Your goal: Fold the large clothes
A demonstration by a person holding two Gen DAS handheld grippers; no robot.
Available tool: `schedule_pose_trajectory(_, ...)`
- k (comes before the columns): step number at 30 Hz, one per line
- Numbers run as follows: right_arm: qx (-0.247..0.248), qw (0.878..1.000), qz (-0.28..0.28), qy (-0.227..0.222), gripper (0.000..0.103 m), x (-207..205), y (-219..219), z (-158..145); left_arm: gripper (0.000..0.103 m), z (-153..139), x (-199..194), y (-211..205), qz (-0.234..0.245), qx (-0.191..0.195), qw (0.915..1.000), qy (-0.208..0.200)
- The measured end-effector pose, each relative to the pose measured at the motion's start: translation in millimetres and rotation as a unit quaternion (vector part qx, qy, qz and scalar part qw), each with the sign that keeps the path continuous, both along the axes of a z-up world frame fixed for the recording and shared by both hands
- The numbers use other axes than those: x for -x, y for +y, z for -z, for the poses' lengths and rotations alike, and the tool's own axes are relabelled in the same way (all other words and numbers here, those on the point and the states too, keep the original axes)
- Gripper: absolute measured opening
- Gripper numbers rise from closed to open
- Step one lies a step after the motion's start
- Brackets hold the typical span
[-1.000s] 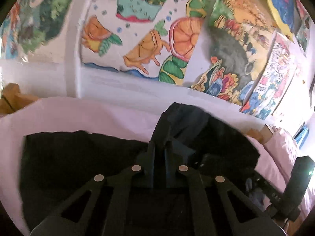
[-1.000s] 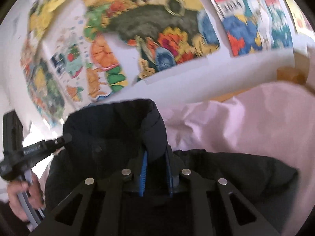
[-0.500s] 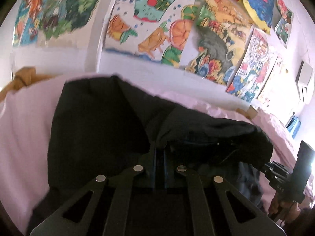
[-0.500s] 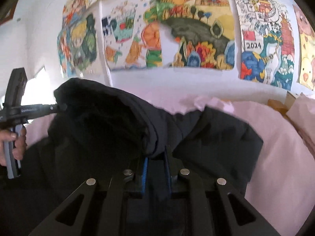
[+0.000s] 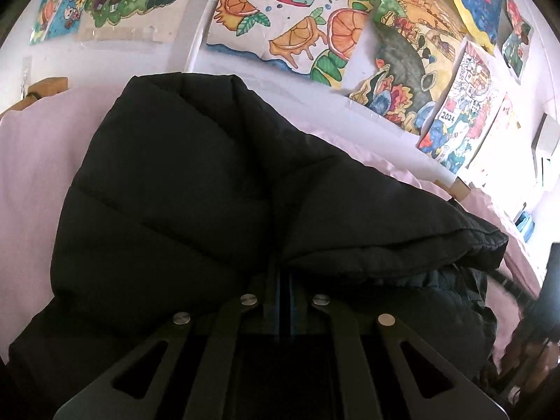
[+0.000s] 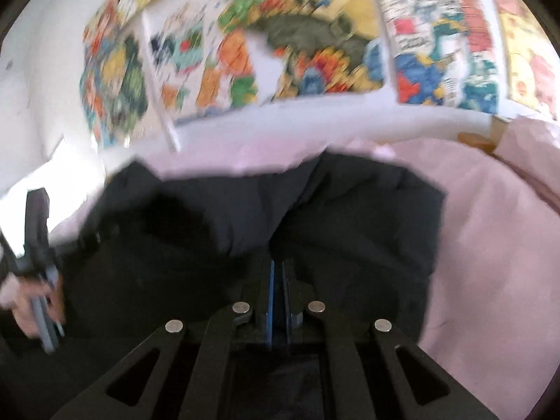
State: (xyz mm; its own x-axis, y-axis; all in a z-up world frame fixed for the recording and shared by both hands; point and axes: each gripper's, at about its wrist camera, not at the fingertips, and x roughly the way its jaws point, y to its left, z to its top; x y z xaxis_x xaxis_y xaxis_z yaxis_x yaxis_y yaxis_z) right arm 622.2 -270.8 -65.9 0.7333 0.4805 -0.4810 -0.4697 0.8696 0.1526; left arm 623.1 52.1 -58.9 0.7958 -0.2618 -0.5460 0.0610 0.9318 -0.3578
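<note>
On the pink sheet (image 5: 31,161) lies the black puffer jacket (image 5: 182,189), filling the middle of both wrist views and spreading from about 9 o'clock round to 3 o'clock. At 6 o'clock in the left view, the left gripper (image 5: 281,280) has its jaws clamped together on a thick fold of the jacket, which bulges up and over toward 2 o'clock. The right gripper (image 6: 278,276) is likewise pinched shut on jacket cloth at 6 o'clock in its own blurred view, the quilted fabric humped just above it. At 9 o'clock in that view a hand (image 6: 24,301) grips the handle of the left tool. Bright children's drawings (image 5: 290,17) cover the white wall (image 5: 112,56) from 10 to 2 o'clock, behind the bed.
</note>
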Motion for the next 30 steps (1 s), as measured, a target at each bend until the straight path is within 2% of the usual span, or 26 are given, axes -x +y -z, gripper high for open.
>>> schedule_pose_trajectory(2,-0.033,0.999,0.016,-0.008,0.005,-4.5,-8.3,-18.1,0.002,0.0,0.1,-0.3,0.0,-0.001,1.0,0.0)
schedule_pose_trajectory(4,-0.062,0.998,0.019,0.003,0.005,-15.0,-5.4,-29.0,0.002,0.7,0.3,-0.7,0.001,-0.002,1.0,0.0)
schedule_pose_trajectory(7,-0.089,0.996,-0.009,0.03,0.005,-29.7,14.8,-33.1,0.002,0.4,-0.7,-0.4,0.005,-0.001,1.0,0.002)
schedule_pose_trajectory(9,-0.074,0.996,-0.027,0.041,0.005,-33.2,34.6,-25.3,0.003,-0.7,-3.8,-0.3,0.003,-0.001,1.0,0.008)
schedule_pose_trajectory(11,-0.035,0.998,-0.025,0.053,0.005,-34.6,50.5,-10.7,0.003,-4.7,-3.4,-1.2,0.003,-0.008,0.9999,0.015)
schedule_pose_trajectory(14,0.012,0.999,-0.024,0.04,0.005,-29.9,57.6,6.9,0.006,-12.5,6.2,-2.5,0.006,-0.026,0.9995,0.015)
schedule_pose_trajectory(16,0.027,0.999,-0.025,0.033,0.005,-27.9,57.8,11.0,0.021,-18.0,21.6,1.1,0.004,-0.022,0.9997,-0.004)
schedule_pose_trajectory(17,0.035,0.999,-0.026,0.03,0.005,-27.3,58.2,12.6,0.04,-21.2,32.1,3.9,-0.002,-0.018,0.9996,-0.022)
schedule_pose_trajectory(18,0.038,0.998,-0.027,0.03,0.005,-26.2,56.9,15.1,0.054,-25.3,41.6,6.3,-0.009,-0.014,0.9989,-0.044)
schedule_pose_trajectory(20,0.041,0.998,-0.027,0.031,0.005,-26.5,57.7,18.1,0.057,-37.4,53.6,7.0,-0.021,-0.014,0.9961,-0.085)
schedule_pose_trajectory(22,0.045,0.998,-0.025,0.032,0.005,-28.0,59.0,21.8,0.057,-49.2,48.2,1.6,-0.021,-0.018,0.9953,-0.092)
schedule_pose_trajectory(26,0.054,0.998,-0.024,0.031,0.005,-28.5,61.0,26.0,0.058,-60.7,14.4,-21.7,-0.027,-0.067,0.9952,-0.067)
schedule_pose_trajectory(30,0.068,0.997,-0.023,0.024,0.005,-27.2,64.0,27.0,0.059,-35.7,-30.7,-40.2,-0.039,-0.134,0.9902,0.007)
